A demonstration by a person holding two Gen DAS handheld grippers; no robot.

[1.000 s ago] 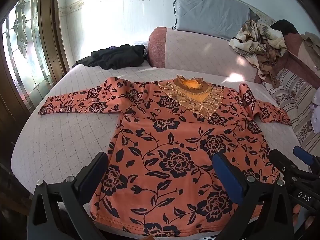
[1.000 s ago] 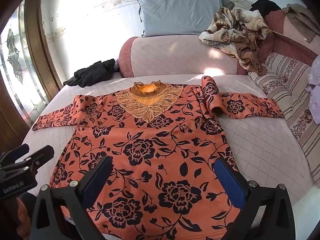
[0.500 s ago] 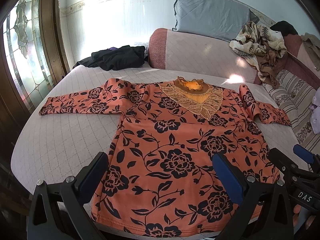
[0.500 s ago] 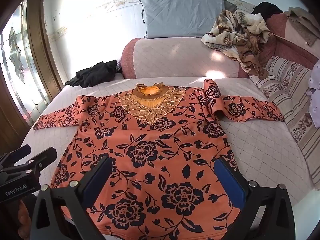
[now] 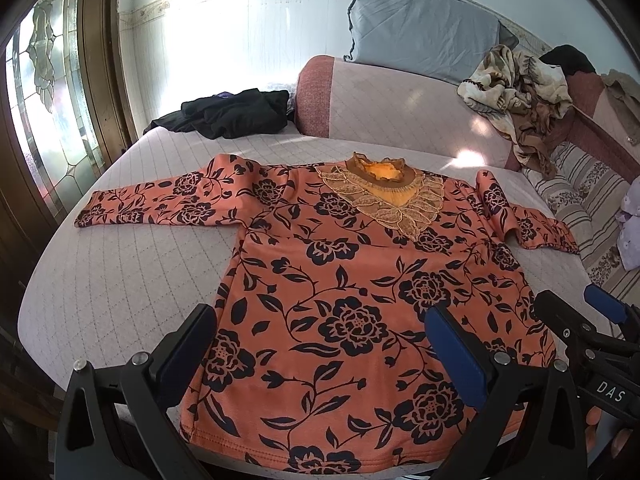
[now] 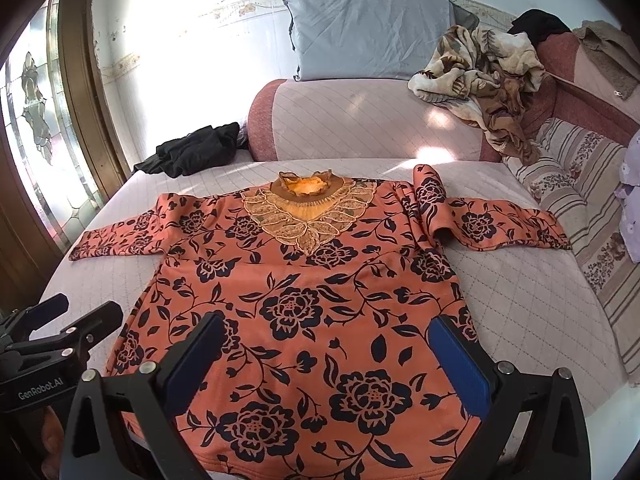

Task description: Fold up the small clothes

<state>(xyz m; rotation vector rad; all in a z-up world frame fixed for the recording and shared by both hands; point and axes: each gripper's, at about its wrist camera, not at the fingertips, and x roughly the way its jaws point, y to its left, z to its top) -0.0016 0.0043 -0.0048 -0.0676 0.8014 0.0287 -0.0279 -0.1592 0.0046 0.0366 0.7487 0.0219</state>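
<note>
An orange floral top [image 5: 352, 292] lies spread flat, front up, on a quilted pale bed cover [image 5: 120, 280], its hem nearest both grippers and its lace collar [image 5: 380, 192] at the far end. The left gripper [image 5: 320, 344] hangs above the hem with its 2 blue-padded fingers [image 5: 452, 344] spread wide, holding nothing; the cloth shows between them. The right gripper [image 6: 328, 352] hangs just beside it, to its right, likewise wide open and empty over the lower part of the top. Ahead and to the left of the left gripper, 1 sleeve [image 5: 160, 204] stretches out straight. Ahead and to the right of the right gripper, the other sleeve [image 6: 492, 224] is bent, with a raised fold at the shoulder. Beyond the collar stands a pink bolster [image 6: 360, 120], a grey pillow [image 6: 368, 36] behind it, and a rumpled patterned blanket [image 6: 480, 68] to the far right. A black garment [image 5: 232, 112] lies far ahead on the left.
</note>
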